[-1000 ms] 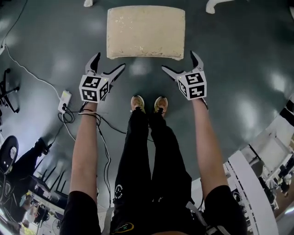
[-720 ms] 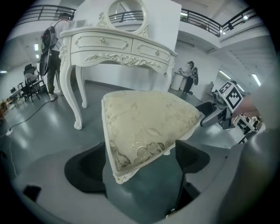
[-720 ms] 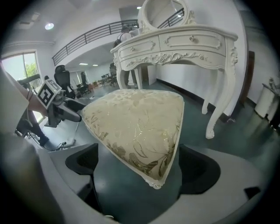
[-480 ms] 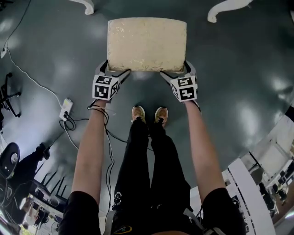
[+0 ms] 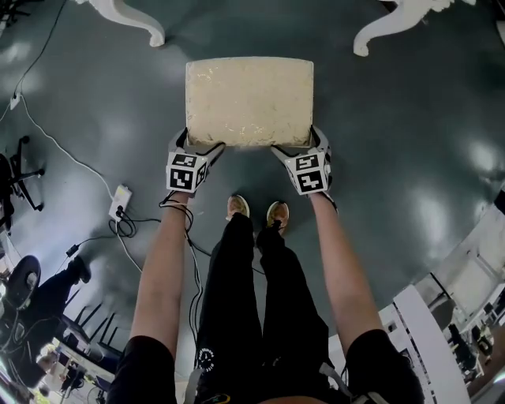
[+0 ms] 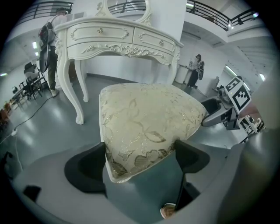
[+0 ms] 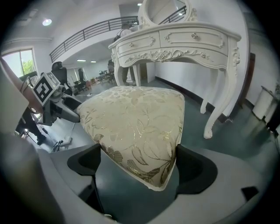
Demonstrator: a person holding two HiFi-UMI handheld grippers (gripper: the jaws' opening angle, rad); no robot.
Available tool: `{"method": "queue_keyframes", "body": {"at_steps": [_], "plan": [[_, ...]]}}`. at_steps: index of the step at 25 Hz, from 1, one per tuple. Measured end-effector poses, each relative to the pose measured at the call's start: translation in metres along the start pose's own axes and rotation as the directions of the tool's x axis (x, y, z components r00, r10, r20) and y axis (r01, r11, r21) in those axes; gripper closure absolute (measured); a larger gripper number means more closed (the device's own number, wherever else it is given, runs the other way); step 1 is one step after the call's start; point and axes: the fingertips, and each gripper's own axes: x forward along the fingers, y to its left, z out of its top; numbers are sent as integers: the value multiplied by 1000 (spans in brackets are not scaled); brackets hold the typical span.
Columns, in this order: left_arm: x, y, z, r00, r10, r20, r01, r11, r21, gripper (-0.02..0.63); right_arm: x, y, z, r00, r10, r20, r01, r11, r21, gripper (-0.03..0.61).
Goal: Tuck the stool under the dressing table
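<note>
The stool (image 5: 249, 99) has a cream cushion with a gold leaf pattern and stands on the dark floor before the person's feet. The white carved dressing table (image 6: 122, 37) stands just beyond it; its curved legs (image 5: 130, 16) show at the top of the head view. My left gripper (image 5: 199, 140) straddles the cushion's near left corner (image 6: 144, 118), both pads against its sides. My right gripper (image 5: 298, 142) holds the near right corner (image 7: 135, 122) the same way; its jaws have just been closing, with that corner between them.
A power strip with cables (image 5: 120, 201) lies on the floor at the left, near an office chair base (image 5: 12, 170). A white desk edge (image 5: 442, 331) is at the bottom right. People (image 6: 195, 70) stand in the background behind the table (image 7: 183, 39).
Both grippers came down and forward from open air onto the stool's near corners. The right jaws narrowed onto the cushion. More of the table legs has come into the head view.
</note>
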Motion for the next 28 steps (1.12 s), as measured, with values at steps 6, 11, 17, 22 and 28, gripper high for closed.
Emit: {"method": "queue_keyframes", "body": {"at_steps": [6,11,17,22,28], "plan": [[3,-1,5,999,5,47,-4,1000,-4,117,2,-8,5,1000,-5,-15,4,1000,-10,25],[8,5,10,999,5,54,-5,1000,3,114,11,-13,10,1000,-13,-19,13,1000,-9,25],[19,13,21,1000,-2,29,2,1000,0,112,19,-21,20,999,-28,-28,29,1000,10,25],[38,25,50,1000,-2,28,2,1000,-9,114,34,-46,44,1000,-27,-8,28,1000,9,25],[57,37,82,999,32,36,-30,999,-36,115,49,-75,73,1000,-16,-5,16,1000,-1,25]]}}
